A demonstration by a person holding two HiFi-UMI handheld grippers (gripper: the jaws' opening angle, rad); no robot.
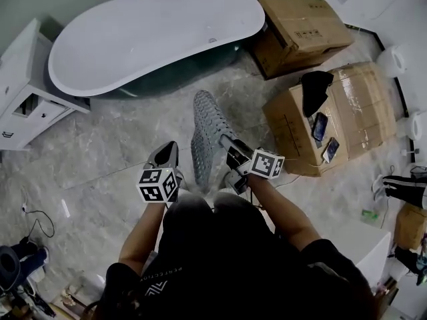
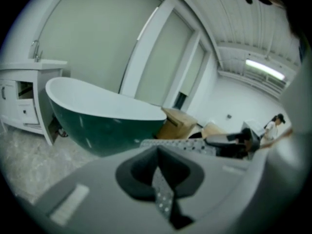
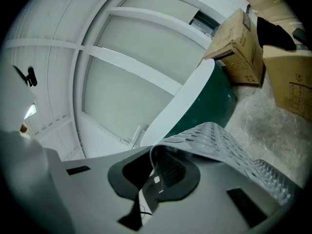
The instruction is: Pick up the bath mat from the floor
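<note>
In the head view the person's torso (image 1: 220,245) is covering the near end of the bath mat (image 1: 208,129), and the left gripper (image 1: 168,153) is showing only its back, hiding its grip there. The left edge is cutting off the white cabinet (image 1: 27,92). In the left gripper view a distant figure (image 2: 274,126) is appearing too small and blurred to make out.

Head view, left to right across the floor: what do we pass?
cabinet → bathtub → mat → box with phones on it
</note>
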